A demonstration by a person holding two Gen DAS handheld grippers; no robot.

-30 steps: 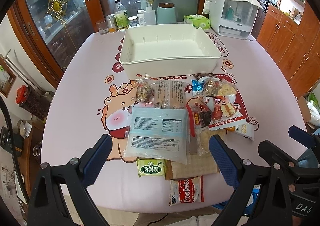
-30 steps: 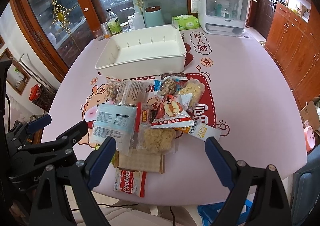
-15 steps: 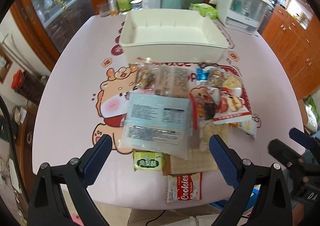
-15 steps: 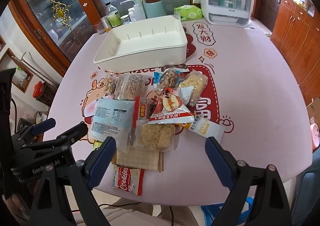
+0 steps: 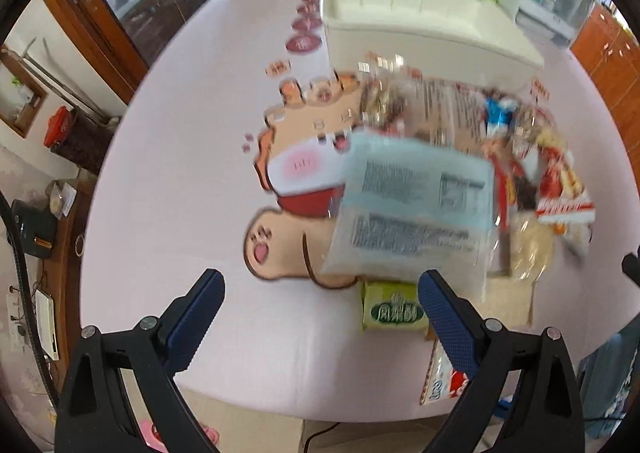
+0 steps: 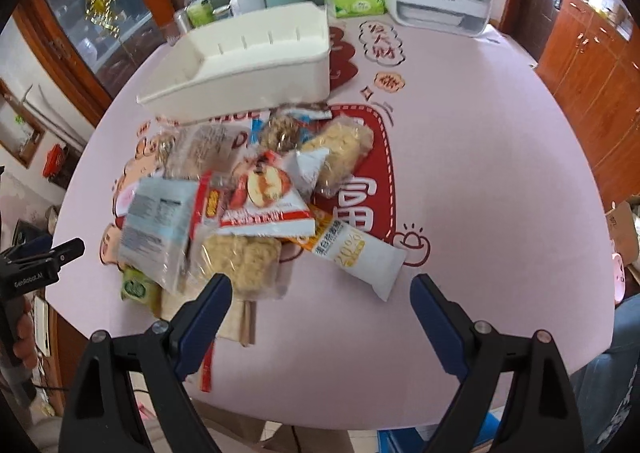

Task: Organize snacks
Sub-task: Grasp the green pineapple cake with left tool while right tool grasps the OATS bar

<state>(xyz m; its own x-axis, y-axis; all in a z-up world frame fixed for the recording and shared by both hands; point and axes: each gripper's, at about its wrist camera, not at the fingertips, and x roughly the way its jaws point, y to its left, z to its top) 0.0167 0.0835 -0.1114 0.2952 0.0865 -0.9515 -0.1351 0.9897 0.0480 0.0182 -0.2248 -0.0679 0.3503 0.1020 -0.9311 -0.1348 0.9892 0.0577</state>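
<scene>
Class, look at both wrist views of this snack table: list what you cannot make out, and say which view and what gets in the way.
- Pale blue packet, left wrist view: motion blur makes its label unreadable.
- Cookies packet, left wrist view: partly behind the left gripper's fingers.
- Flat brown packet, right wrist view: mostly under other snacks and the right gripper.
- White bin, right wrist view: its floor is hidden by the near wall.

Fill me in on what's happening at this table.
A person holds a gripper in each hand above a pile of snack packets on the pink tablecloth. Left gripper and right gripper are both open, holding nothing. The white bin behind the pile looks empty; the pale blue packet lies nearest the left gripper.
</scene>
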